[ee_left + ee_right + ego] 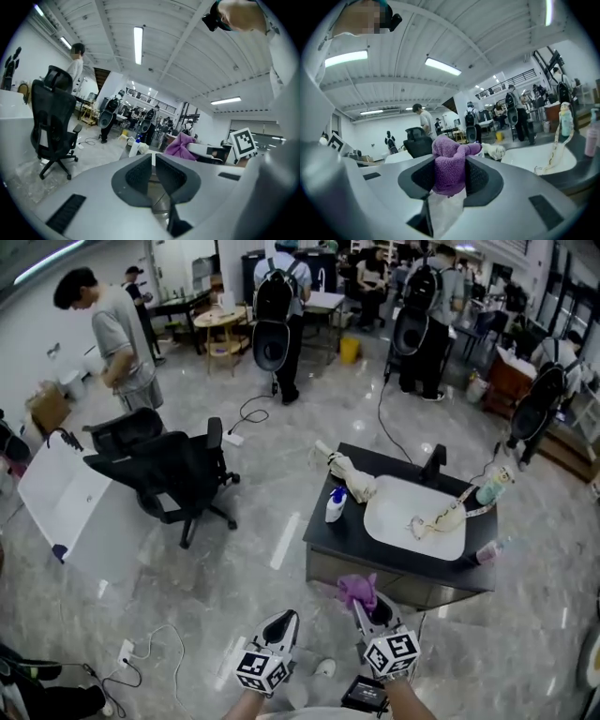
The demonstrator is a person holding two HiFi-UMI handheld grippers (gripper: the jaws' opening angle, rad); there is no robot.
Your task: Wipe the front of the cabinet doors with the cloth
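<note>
The small purple terry cloth [446, 151] is bunched into a wad and pinched between the jaws of the right claw [450, 165]. The two dark pads clamp it from either side. One lobe pokes out past the jaw tips, and a thinner fold hangs below them. The left claw [153, 161] hangs beside the right one, on its left. Its jaws are pressed together with nothing between them.

In the head view, the grey front of the cabinet doors [433, 594] stands just ahead of the right claw, under a black bench [349, 532] that carries a white oval basin [412, 514]. The cloth lies over the line of the upper door edge from this angle. Whether it touches the door cannot be told.

The cloth looks light, soft and limp. It would squash under pressure and mould to a flat panel, and it would drag rather than slide on a dry surface. That drag is the likely trouble, since a sideways stroke could tug the wad out of a shallow pinch. The safest hold is probably the present one, deep between the pads across the thickest part of the bundle. The free lobe ahead of the tips then serves as the wiping face, so the fabric meets the door and not the hard jaws. The doors themselves look rigid and flat and should take firm pressure.
</note>
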